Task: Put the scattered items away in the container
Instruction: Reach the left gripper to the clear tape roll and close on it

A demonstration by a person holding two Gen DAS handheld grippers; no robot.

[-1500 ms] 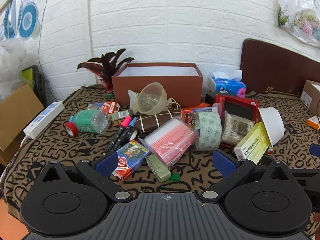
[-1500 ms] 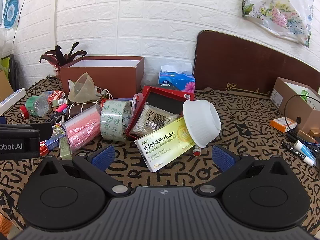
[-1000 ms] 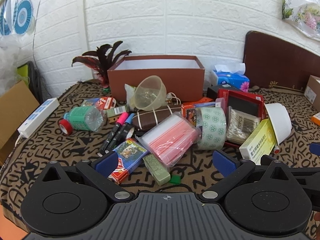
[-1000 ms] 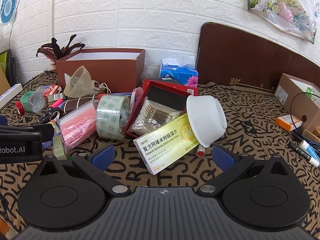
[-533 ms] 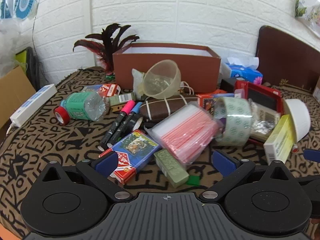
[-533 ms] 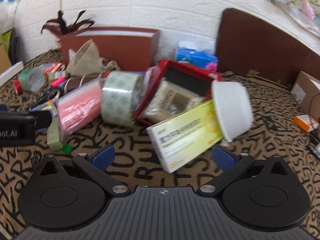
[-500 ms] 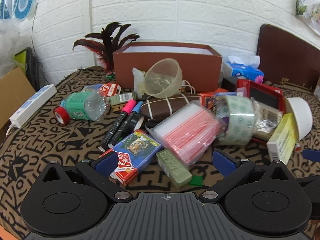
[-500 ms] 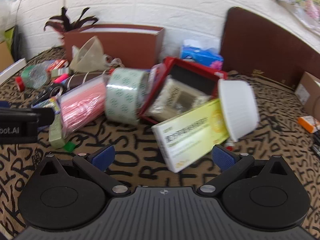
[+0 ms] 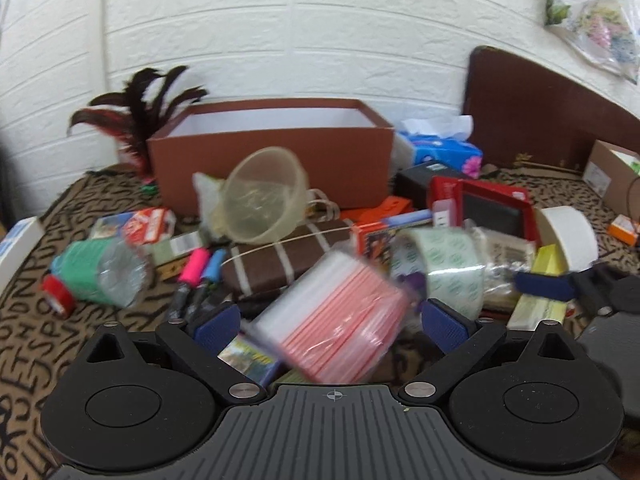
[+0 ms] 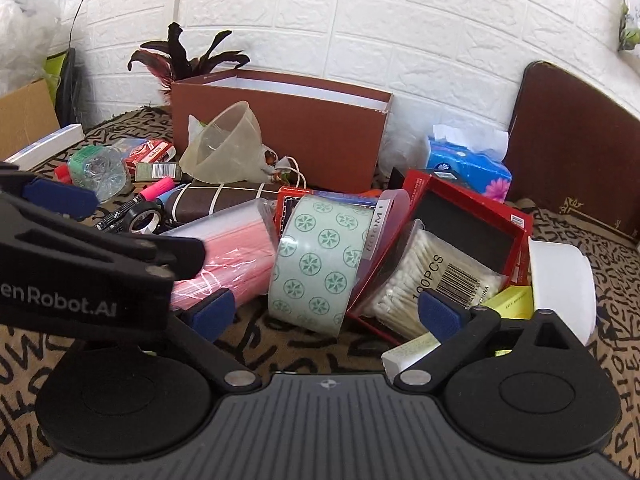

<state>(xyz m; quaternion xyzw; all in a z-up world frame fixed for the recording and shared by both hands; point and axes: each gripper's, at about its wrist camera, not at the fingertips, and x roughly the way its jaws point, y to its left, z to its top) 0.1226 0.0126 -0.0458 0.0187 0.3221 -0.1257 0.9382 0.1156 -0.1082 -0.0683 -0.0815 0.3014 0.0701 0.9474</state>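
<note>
**A:** What's biggest on the table?

**B:** The brown cardboard box, open-topped, at the back against the white brick wall. The patterned cloth under it is littered with scattered items in front of the box.

**A:** Such as?

**B:** A clear plastic bowl tipped on its side, just before the box. A roll of patterned tape standing on edge, with a bag of pink straws at its left, a pack of cotton swabs at its right leaning on a red case. Farther right, a white bowl on its side.

**A:** And the tongs?

**B:** Left gripper: jaws spread wide, the straw bag between them, no contact that I can make out. Right gripper: also spread, low before the tape roll, holding nothing.
</note>
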